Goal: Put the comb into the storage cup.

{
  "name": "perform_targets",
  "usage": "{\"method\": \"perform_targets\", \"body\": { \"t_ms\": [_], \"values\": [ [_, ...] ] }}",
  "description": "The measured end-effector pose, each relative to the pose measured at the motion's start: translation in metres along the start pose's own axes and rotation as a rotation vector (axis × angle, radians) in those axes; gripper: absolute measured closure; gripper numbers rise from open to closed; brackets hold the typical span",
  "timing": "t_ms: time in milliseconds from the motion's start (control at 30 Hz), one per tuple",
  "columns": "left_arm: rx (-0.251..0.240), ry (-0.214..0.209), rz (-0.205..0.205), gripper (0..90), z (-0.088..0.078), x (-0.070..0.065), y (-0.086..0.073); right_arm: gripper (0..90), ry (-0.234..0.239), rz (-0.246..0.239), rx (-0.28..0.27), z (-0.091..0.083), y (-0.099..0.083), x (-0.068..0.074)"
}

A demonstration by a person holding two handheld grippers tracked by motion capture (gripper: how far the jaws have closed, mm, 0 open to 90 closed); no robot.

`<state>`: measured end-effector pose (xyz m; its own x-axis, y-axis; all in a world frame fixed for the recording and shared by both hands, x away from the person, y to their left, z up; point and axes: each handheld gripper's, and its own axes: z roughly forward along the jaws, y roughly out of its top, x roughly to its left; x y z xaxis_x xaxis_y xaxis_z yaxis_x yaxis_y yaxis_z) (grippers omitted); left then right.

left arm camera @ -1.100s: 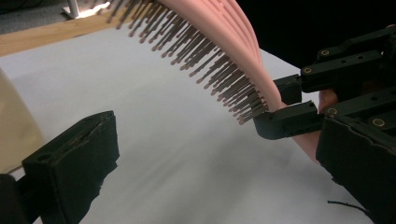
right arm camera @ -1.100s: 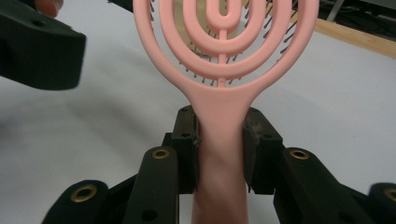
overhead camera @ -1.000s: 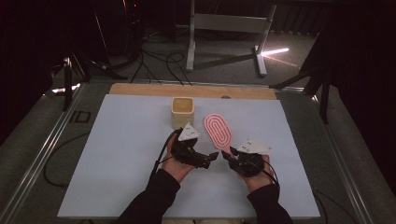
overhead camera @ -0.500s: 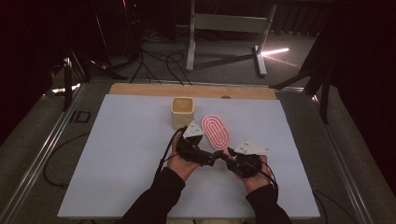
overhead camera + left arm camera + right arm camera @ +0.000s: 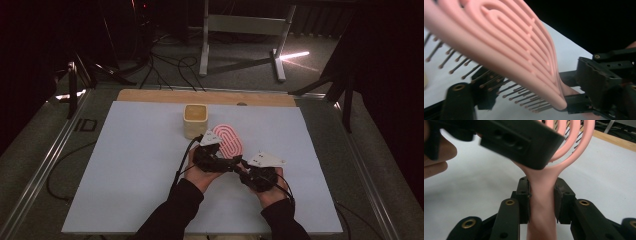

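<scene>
Pink hairbrush point(image 5: 228, 141) handle is clamped in the right claw point(image 5: 541, 202), palm upward; left claw point(image 5: 226, 164), jaws just closing, straddles the head.

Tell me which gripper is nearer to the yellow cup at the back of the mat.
Left. The left gripper sits just in front of the yellow cup, beside the pink hairbrush head. The right gripper is farther toward the person, clamped on the brush handle.

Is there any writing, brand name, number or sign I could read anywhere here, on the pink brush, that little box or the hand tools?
None: no readable text on the pink hairbrush, the yellowish box, the left gripper or the right gripper.
</scene>
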<state>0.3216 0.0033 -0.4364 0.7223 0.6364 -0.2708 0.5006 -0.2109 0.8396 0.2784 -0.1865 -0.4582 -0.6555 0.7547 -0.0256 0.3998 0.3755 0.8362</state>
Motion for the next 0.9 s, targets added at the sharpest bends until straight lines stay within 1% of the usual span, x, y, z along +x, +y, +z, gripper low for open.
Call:
{"method": "perform_targets", "body": {
  "t_ms": [67,133,167,200,300,400,500,600,667,700,767,800,900],
  "values": [
    [-0.009,-0.007,-0.012,29.5,0.0002,0.0004,0.0001,69.6,-0.003,0.006,-0.004,-0.0003,-0.0002,-0.0003],
    [-0.011,-0.005,-0.013,33.6,0.0002,0.0003,0.0002,69.6,-0.004,0.009,-0.004,-0.0005,-0.0002,-0.0001],
    [-0.014,-0.003,-0.017,33.6,0.0002,0.0004,0.0006,69.6,-0.003,0.008,-0.007,-0.0004,-0.0002,-0.0001],
    [-0.015,-0.005,-0.023,36.8,0.0002,0.0006,0.0007,69.6,-0.003,0.007,-0.01,-0.0002,-0.0002,0.0008],
    [-0.03,-0.006,-0.041,39.9,-0.0006,0.0019,0.001,69.6,-0.009,0.013,-0.015,0.0,-0.0008,0.0021],
    [-0.041,-0.001,-0.056,40.8,-0.0014,0.003,0.0015,69.6,-0.019,0.007,-0.024,-0.0002,-0.0008,0.0032],
    [-0.047,0.01,-0.059,40.7,-0.001,0.0042,0.0015,69.6,-0.02,0.008,-0.033,-0.0008,-0.0004,0.0044],
    [-0.048,0.001,-0.071,40.8,0.0002,0.0052,0.0012,69.6,-0.02,0.0,-0.04,-0.0009,0.0003,0.0067],
    [-0.061,-0.01,-0.083,42.7,0.0001,0.0053,0.0007,69.6,-0.018,-0.006,-0.041,-0.0006,0.0005,0.008],
    [-0.069,-0.02,-0.089,45.7,-0.0004,0.0059,0.0004,69.6,-0.015,-0.007,-0.042,-0.0004,0.0005,0.0082],
    [-0.084,-0.054,-0.113,50.8,-0.001,0.0079,-0.0001,69.6,-0.015,0.0,-0.043,-0.0007,0.0003,0.0083],
    [-0.088,-0.065,-0.119,53.1,-0.0012,0.0085,-0.0002,69.6,-0.015,-0.002,-0.044,-0.0007,0.0001,0.0075],
    [-0.097,-0.082,-0.121,57.7,-0.0013,0.0083,-0.0003,69.6,-0.001,0.015,-0.046,0.0001,-0.0004,0.0078]
  ]
}}
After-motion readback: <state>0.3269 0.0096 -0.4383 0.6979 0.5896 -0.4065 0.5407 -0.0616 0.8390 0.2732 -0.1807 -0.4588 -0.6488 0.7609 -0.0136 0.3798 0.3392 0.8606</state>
